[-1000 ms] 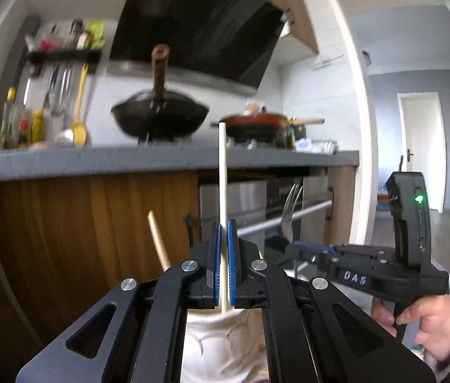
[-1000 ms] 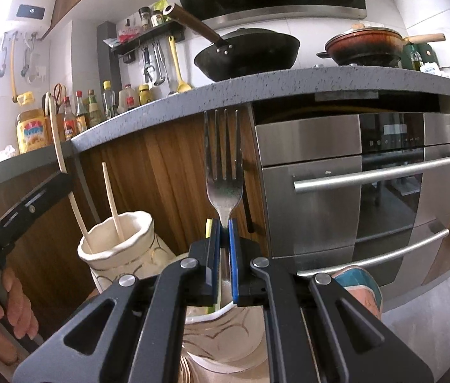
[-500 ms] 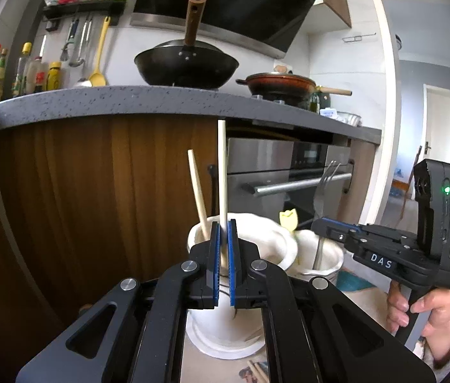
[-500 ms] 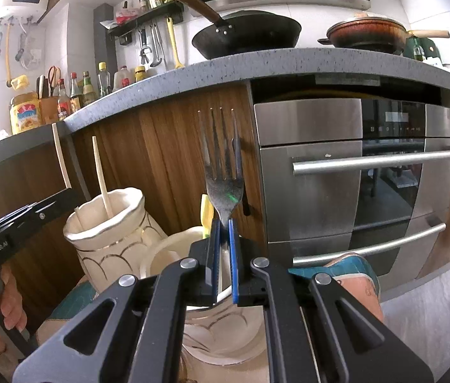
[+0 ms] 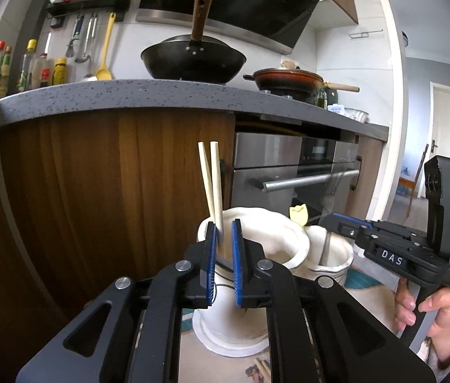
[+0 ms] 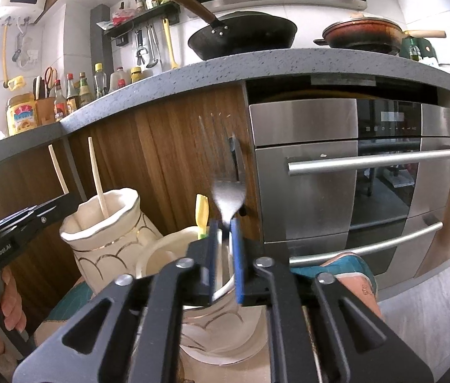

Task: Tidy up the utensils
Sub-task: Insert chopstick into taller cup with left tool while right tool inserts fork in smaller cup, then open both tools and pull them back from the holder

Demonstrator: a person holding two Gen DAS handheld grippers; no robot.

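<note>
The left gripper [image 5: 223, 233] stood released, jaws apart around a chopstick [image 5: 216, 188] standing in the near white vase [image 5: 276, 239]; the right gripper [image 6: 225, 233] was likewise parted, a blurred fork [image 6: 228, 196] between its jaws over the second vase [image 6: 173, 249]; both pointed level towards the oven [image 6: 352, 175], beneath a grey countertop [image 5: 129, 99] carrying a wok [image 5: 193, 59].

Two chopsticks [image 5: 212, 185] were stood in the left vase [image 5: 276, 239]; a fork [image 6: 228, 196] was set in the right vase [image 6: 167, 255].
</note>
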